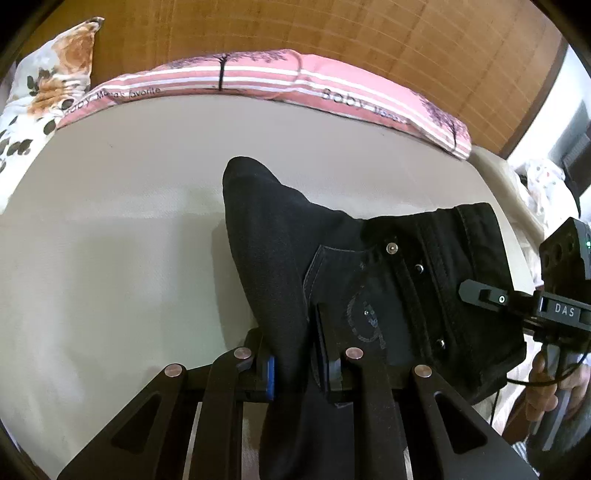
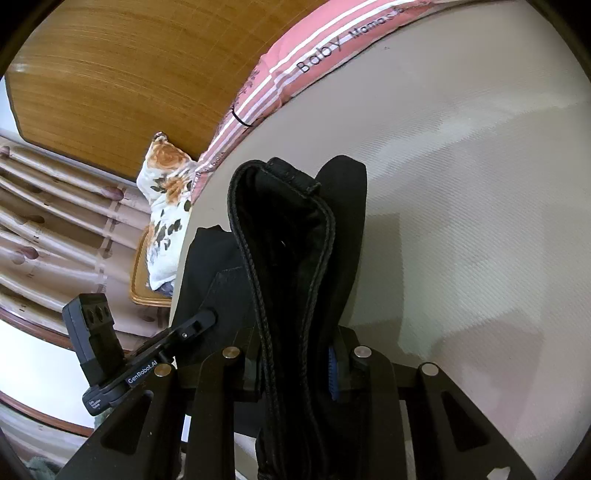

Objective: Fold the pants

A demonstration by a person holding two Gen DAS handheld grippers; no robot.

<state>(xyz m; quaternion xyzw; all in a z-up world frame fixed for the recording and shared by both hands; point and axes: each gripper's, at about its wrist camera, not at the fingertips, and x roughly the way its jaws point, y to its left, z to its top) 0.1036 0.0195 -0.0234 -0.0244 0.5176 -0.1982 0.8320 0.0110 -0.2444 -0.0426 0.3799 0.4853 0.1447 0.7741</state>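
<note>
Black two-finger left gripper [image 1: 295, 365] clamped on a fold of black denim pants [image 1: 388, 280], lifted above a cream mattress [image 1: 110, 229]. Black two-finger right gripper [image 2: 295, 365] clamped on the thick stitched waistband of the same pants [image 2: 291, 258], also raised off the mattress. Beyond the pants, at the mattress's far edge, a pink striped pillow [image 1: 258, 74] beside a white floral pillow [image 1: 48, 88]. Behind the mattress, a brown wooden headboard [image 1: 332, 29].
</note>
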